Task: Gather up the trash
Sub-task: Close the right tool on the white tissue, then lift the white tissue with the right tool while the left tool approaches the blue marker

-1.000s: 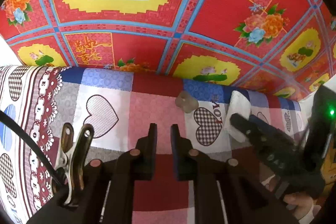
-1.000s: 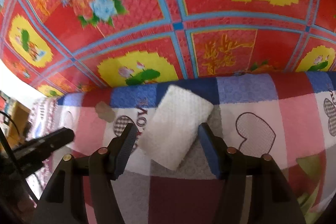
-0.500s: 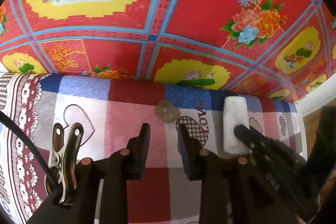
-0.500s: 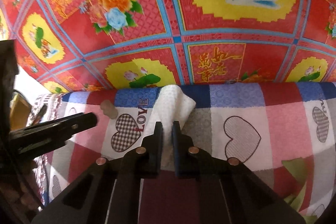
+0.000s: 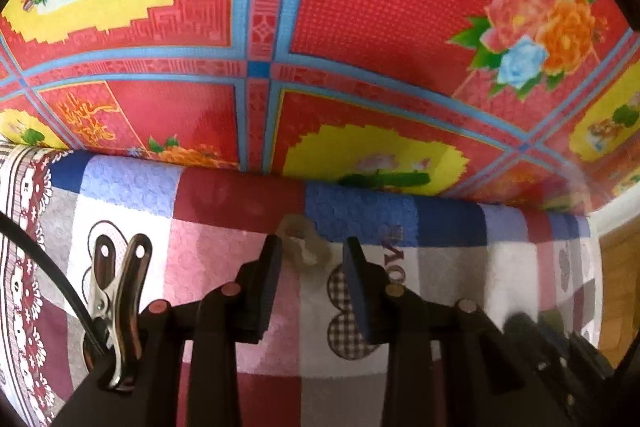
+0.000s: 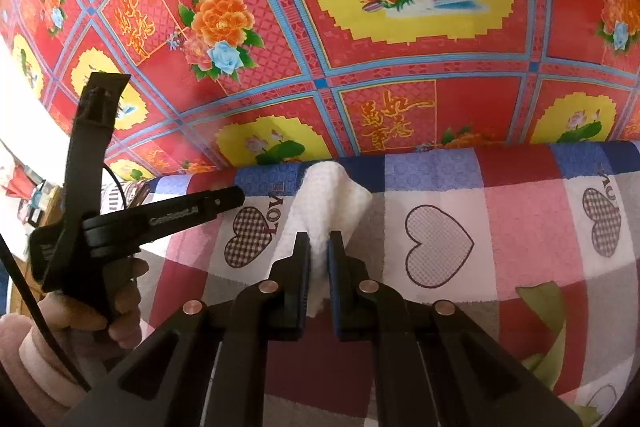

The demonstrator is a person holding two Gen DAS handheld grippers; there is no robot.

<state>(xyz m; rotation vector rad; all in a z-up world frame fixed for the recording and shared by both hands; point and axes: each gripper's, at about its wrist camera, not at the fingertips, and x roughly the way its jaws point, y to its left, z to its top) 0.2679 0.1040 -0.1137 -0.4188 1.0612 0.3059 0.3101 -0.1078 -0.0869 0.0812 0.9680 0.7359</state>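
A small crumpled translucent wrapper [image 5: 302,243] lies on the checked heart-print cloth [image 5: 224,267] near its far edge. My left gripper [image 5: 312,247] hangs just over it, jaws opening, one finger on either side; the pads do not press on the wrapper. In the right wrist view my right gripper [image 6: 318,241] is shut on a white folded tissue [image 6: 324,195], which stands pinched and lifted off the cloth. The left gripper's body shows at the left of that view, held by a hand [image 6: 120,311].
A red, yellow and blue floral sheet [image 5: 360,27] rises behind the cloth. A metal clip [image 5: 116,291] sits on the left gripper's mount. A green scrap [image 6: 548,315] lies at the right on the cloth. A pale floor strip [image 5: 616,267] shows past the cloth's right edge.
My right gripper shut on the white tissue and lifted it. My left gripper moved forward to the wrapper and its jaws widened around it.
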